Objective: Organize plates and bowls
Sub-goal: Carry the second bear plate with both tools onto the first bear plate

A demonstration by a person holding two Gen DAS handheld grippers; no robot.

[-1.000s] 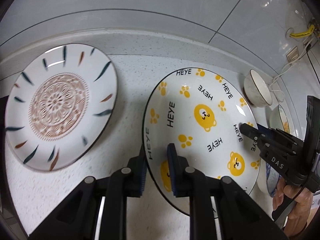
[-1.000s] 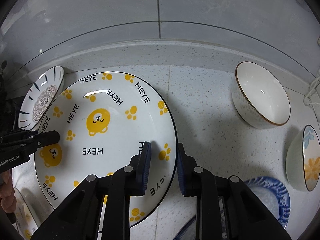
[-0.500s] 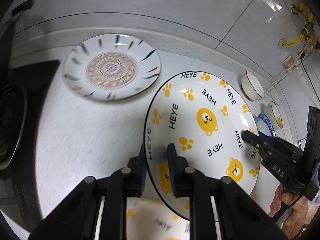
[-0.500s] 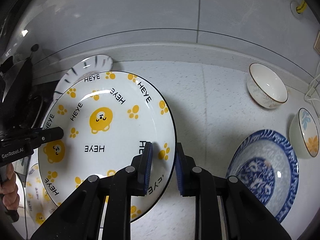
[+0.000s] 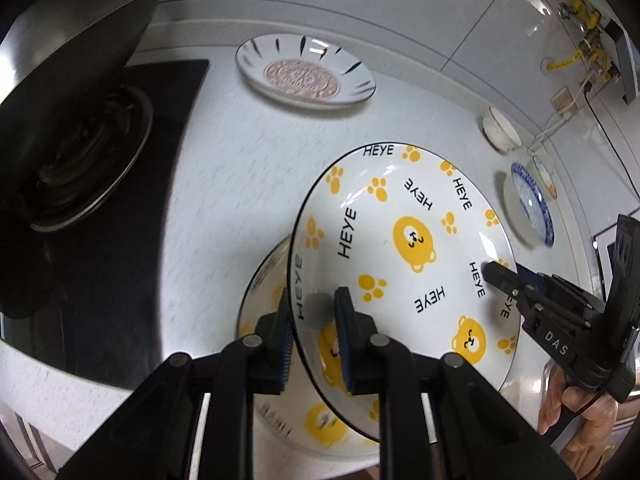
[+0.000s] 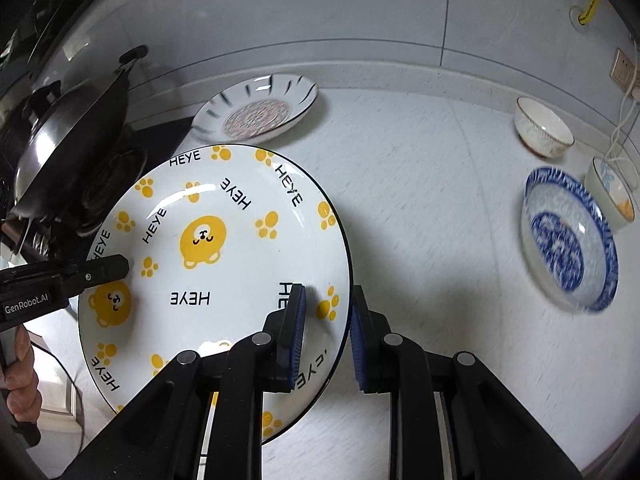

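A white plate with yellow bears and HEYE lettering (image 5: 404,240) (image 6: 216,248) hangs above the counter, held at two opposite rims. My left gripper (image 5: 312,316) is shut on its near-left rim, and my right gripper (image 6: 326,320) is shut on its right rim. Each gripper shows in the other's view, the right gripper (image 5: 496,270) at the plate's far edge, the left gripper (image 6: 120,266) likewise. Directly under the held plate lies a second bear plate (image 5: 320,424) on the counter, mostly hidden.
A plate with a brown centre and dark dashes (image 5: 304,74) (image 6: 256,114) rests near the back wall. A stove with a dark wok (image 5: 68,52) (image 6: 68,136) stands left. Right lie a blue patterned bowl (image 6: 568,236), a white bowl (image 6: 542,126) and a flowered bowl (image 6: 610,192).
Both grippers have carried the bear plate sideways toward the stove and a little up. The second bear plate has come into view beneath it, and the dashed plate now lies farther back.
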